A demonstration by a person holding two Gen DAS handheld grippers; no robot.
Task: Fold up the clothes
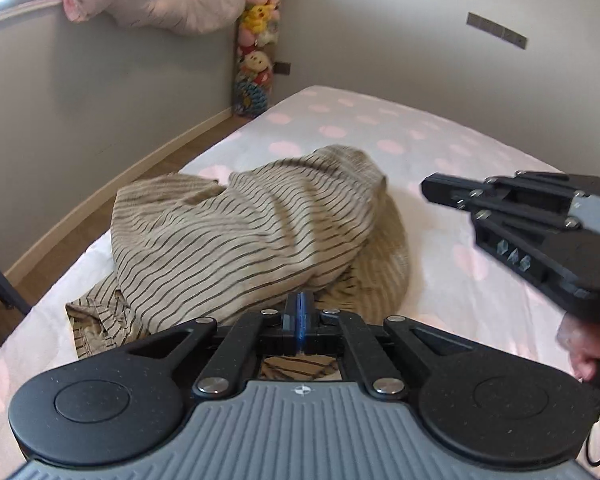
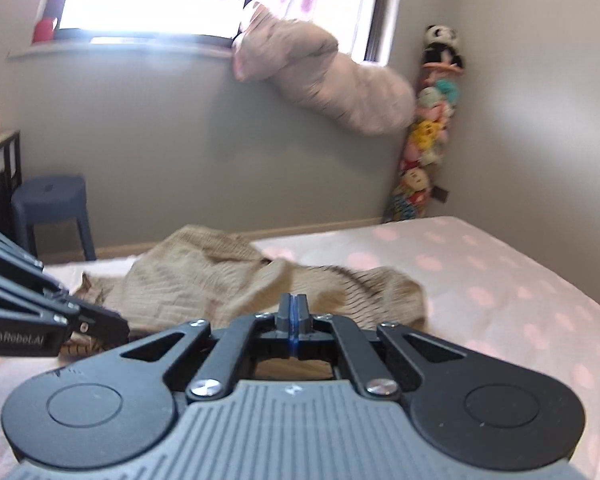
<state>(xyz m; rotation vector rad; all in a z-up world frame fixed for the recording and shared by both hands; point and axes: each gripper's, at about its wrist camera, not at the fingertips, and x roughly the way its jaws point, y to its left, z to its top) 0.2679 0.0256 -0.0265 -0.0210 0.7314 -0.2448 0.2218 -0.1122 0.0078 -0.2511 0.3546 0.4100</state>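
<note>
Nearest your lens, the left gripper [image 1: 299,312] has its jaws pressed fully together, the blue pads meeting with no cloth visibly caught between them at the tips; striped fabric shows only through the gap in the linkage below. The right gripper [image 2: 293,314] looks the same in its own view: jaws closed flat, nothing seen pinched. From the left wrist view it hangs off to the right, clear of the cloth, over the spotted bed [image 1: 440,148].

The striped garment [image 1: 236,232] lies crumpled in a heap on the bed, toward the side nearest the wall, one part humped up over the rest, with a loose edge trailing at the near left corner. It sits just ahead of your left gripper.

By my reading you are at the very start: the piece is not yet spread, so no fold can be laid. Your next move calls for opening both sets of jaws, finding two corners or a hem, and drawing the fabric flat across the bed. Pick the edges apart carefully; in the heap the layers overlap, and you could easily pinch two at once.
</note>
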